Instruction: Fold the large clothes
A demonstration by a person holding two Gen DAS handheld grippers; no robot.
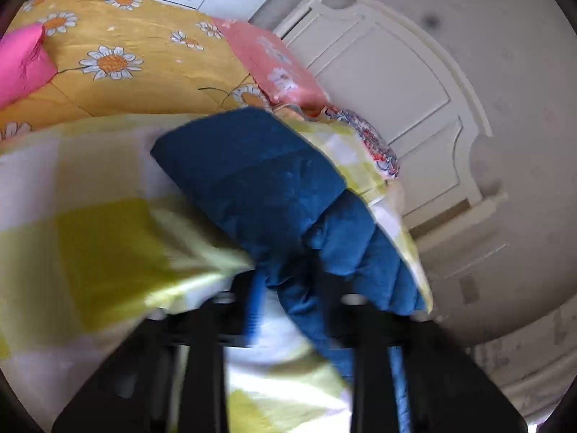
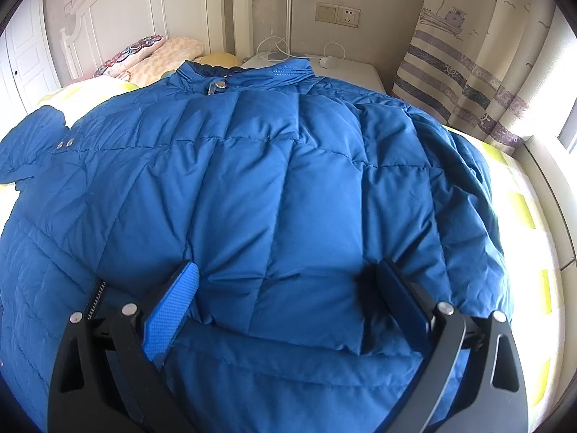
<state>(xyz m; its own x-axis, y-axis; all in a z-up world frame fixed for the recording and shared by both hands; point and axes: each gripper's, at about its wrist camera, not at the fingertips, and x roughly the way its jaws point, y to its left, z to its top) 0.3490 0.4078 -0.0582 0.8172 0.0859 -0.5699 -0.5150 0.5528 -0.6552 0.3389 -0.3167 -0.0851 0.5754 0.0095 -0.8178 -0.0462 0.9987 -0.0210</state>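
Left gripper (image 1: 288, 288), jaws closed on the blue puffer jacket's sleeve (image 1: 259, 180), which stretches ahead. Right gripper (image 2: 285, 306), jaws wide, empty, straddles the jacket's body (image 2: 270, 180) near its hem.

left wrist view: smeared by motion blur
sleeve (image 1: 259, 180): its end is hidden between the dark fingers
jacket (image 2: 270, 187): hem is cut off by the bottom edge

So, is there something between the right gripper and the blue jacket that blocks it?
No, nothing visible is in the way. The right gripper stands open directly over the blue jacket, its fingers against the padded fabric near the hem. Only jacket cloth lies between them.
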